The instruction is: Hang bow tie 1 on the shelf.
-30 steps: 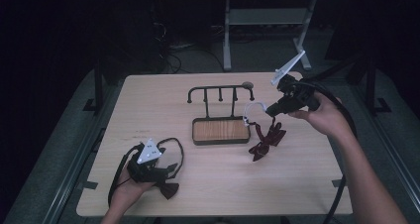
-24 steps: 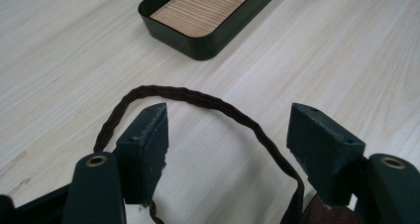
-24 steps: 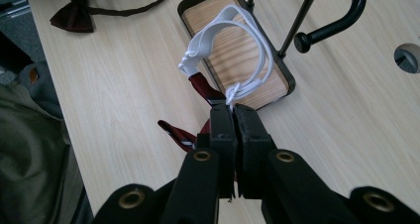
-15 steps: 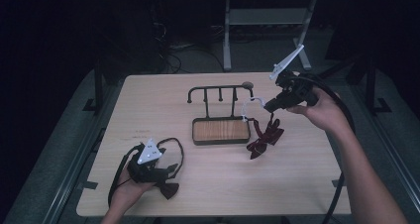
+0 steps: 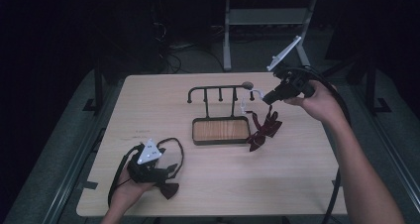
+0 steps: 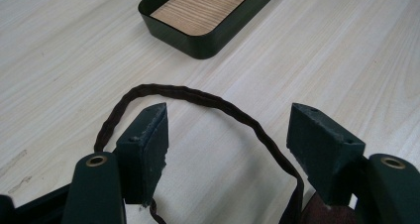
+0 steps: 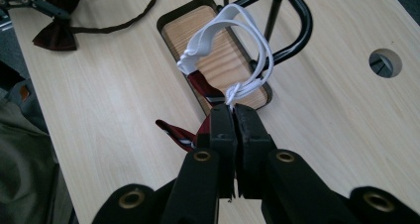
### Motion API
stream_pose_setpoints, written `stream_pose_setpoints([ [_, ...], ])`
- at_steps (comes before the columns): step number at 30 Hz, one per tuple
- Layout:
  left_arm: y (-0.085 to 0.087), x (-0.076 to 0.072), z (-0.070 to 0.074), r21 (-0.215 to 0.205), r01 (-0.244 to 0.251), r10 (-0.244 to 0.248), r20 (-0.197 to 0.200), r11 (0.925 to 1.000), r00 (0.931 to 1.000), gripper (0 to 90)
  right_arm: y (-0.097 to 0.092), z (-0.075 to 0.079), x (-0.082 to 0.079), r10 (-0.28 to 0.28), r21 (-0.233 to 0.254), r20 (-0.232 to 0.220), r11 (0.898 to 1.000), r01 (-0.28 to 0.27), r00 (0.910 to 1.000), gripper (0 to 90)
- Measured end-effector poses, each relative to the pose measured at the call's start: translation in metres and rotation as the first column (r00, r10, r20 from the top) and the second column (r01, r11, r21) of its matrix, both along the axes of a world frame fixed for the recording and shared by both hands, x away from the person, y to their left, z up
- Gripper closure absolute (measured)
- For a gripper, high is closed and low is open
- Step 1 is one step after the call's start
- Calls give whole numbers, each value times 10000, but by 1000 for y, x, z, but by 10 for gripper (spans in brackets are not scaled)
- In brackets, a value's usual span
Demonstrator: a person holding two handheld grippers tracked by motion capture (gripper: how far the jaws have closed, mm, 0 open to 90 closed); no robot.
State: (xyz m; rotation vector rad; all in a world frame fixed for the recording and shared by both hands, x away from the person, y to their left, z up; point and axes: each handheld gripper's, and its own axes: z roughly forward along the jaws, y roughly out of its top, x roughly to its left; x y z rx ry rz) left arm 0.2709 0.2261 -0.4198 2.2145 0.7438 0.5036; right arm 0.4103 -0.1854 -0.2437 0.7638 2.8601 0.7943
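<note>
My right gripper [image 7: 233,116] has black jaws, and they pinch a white elastic band [image 7: 236,45] tied to a dark red bow tie [image 7: 184,135] with thin pale stripes. The tray [image 5: 221,131] is dark green with a light wood-grain floor, its rack [image 5: 220,90] black. By my left gripper [image 6: 228,135] runs a brown strap [image 6: 208,101] over the pale wooden table [image 5: 297,174]

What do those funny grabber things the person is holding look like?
Each hand-held gripper is black with two chunky wedge-shaped jaws. The left hand-held gripper has dark pads that look a bit scuffed, and round brass-coloured rivets on its arms. On top sits a pale grey three-cornered plate with small dots. The right hand-held gripper has a plate too, and a thick black cable trails from it. The forearms are bare.
</note>
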Motion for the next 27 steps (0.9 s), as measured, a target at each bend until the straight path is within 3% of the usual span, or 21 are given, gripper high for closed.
stream_pose_setpoints([
  [10,-1,0,0,-11,32,-32,-49,10000,10000,330,-4,-7,21,-462,-90,-294,9989,460,9985,874],
  [27,-1,0,0,163,140,-138,-93,9998,9999,330,-13,-22,32,-873,-56,-634,9962,871,9942,871],
])
